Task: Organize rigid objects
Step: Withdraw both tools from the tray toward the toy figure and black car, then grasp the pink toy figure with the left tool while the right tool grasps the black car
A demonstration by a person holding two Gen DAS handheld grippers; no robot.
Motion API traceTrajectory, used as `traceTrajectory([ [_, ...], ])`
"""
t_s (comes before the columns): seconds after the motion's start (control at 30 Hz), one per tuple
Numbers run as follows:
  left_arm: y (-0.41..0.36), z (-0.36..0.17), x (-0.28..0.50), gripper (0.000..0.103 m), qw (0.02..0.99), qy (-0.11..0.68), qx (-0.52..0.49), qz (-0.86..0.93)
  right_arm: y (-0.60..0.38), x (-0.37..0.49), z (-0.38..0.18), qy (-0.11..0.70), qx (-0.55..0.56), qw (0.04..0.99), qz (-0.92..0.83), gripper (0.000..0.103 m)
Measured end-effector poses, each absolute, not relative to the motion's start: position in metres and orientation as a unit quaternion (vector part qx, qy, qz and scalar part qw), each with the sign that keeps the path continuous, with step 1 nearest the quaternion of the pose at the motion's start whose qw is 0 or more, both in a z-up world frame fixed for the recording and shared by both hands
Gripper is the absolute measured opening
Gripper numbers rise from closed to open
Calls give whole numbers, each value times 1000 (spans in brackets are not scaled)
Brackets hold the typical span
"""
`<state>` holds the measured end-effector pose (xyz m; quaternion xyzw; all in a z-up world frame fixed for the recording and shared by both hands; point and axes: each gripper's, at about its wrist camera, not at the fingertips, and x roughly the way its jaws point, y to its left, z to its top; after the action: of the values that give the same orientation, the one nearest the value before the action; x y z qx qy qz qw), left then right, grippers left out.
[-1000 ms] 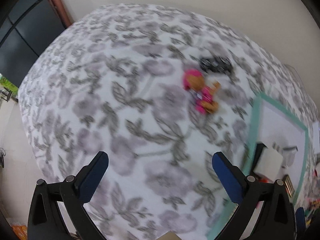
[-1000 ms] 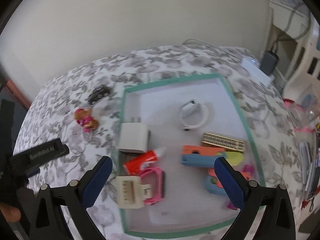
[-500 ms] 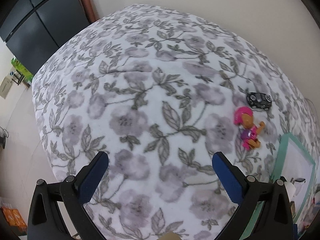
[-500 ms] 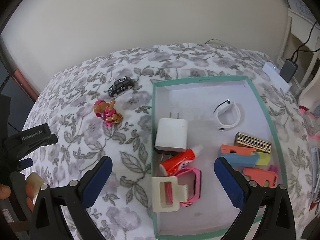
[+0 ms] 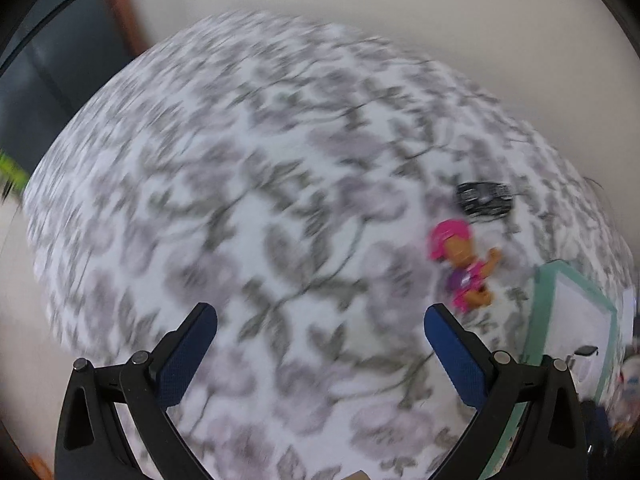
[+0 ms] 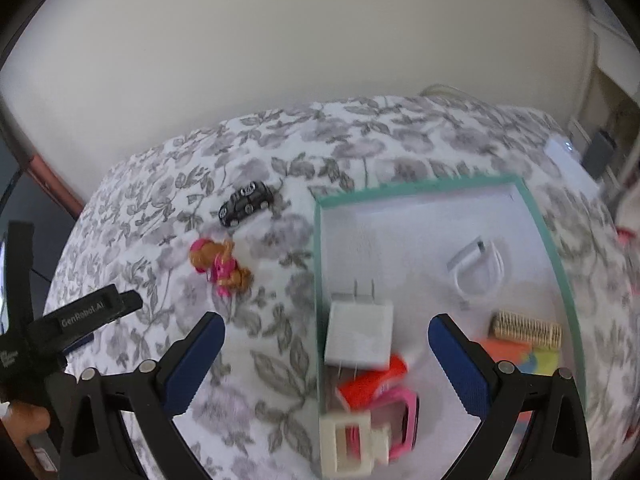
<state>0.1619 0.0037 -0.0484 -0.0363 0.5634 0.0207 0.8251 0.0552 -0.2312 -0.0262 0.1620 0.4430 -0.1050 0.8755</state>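
Observation:
A pink toy figure and a small black toy car lie on the floral cloth left of a green-rimmed tray. The tray holds a white charger, a white band, a red tube, a pink watch and other small items. My right gripper is open and empty above the tray's left rim. My left gripper is open and empty; the figure and car lie to its front right. The left gripper also shows in the right wrist view.
The floral cloth covers the whole table, with a plain wall behind. A white device and a dark adapter sit at the far right edge. A dark cabinet stands beyond the table's left edge.
The left view has swung, blurred, and the figure and car sit closer to its right finger. The right gripper has moved closer to the tray's left rim.

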Motion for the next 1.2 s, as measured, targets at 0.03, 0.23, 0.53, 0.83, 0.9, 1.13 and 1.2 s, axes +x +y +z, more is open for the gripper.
traceTrajectory([
  [0.03,-4,-48,166,103,832,555,-20,9,-232,62,-25,444,158,876,-103,103],
  [0.23,-47,-68,184,103,841,533,61,-76,-242,116,-18,444,172,876,-76,103],
  [0.53,-85,-93,200,103,843,504,121,-144,-249,174,-34,462,171,868,-57,103],
  [0.83,-79,-100,208,72,845,502,84,-163,-241,213,-50,478,164,862,-39,103],
  [0.9,-78,-102,208,65,842,505,81,-168,-236,218,-52,479,158,863,-35,103],
  [1.13,-57,-102,214,65,848,505,57,-149,-219,235,-61,486,126,864,-26,103],
  [1.2,-39,-103,221,65,850,511,42,-120,-213,239,-63,490,119,863,-24,103],
])
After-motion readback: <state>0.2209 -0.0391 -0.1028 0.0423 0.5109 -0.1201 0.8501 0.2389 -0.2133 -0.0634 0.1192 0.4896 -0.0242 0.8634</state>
